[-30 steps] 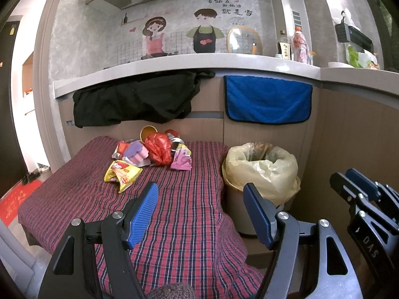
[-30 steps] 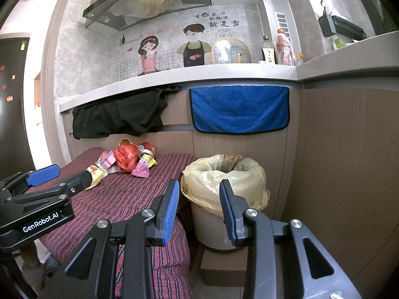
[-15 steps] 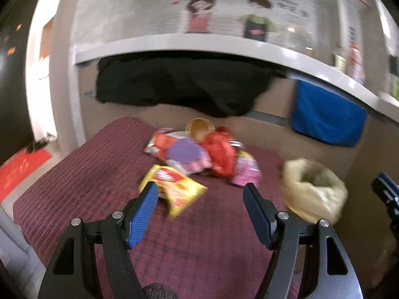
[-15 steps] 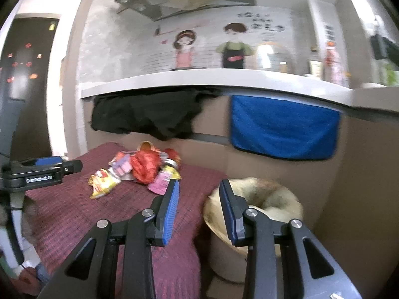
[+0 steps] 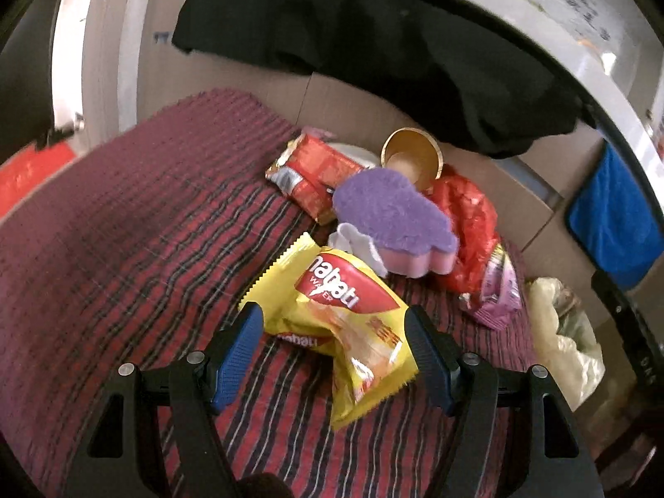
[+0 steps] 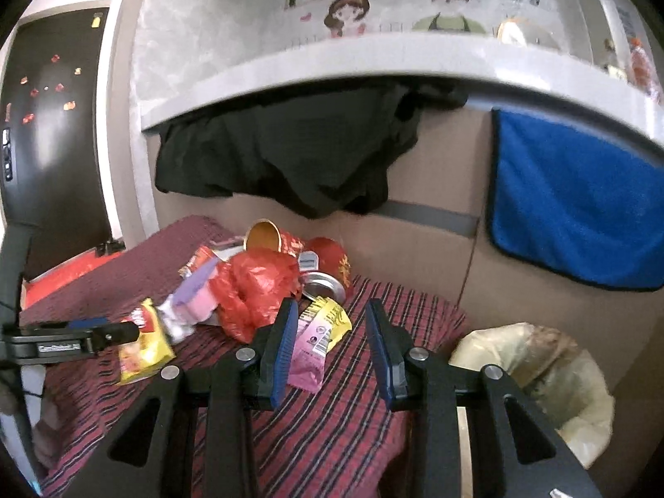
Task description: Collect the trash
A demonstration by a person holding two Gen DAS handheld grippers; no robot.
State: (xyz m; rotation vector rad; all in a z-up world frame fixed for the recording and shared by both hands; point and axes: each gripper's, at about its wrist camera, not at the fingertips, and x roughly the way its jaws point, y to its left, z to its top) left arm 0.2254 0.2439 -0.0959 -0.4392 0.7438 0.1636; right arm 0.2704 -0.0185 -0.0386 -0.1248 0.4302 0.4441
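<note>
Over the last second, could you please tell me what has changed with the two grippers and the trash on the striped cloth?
The left gripper has moved in from the bin side to the pile, its open jaws now straddling the yellow wafer wrapper, not yet closed. The right gripper has swung from the lined trash bin toward the pink snack packet, open. Nothing has been picked up; the trash lies as before.

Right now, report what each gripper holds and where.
Nothing held. Left gripper is open astride the crinkled yellow snack wrapper; right gripper is open too.
</note>
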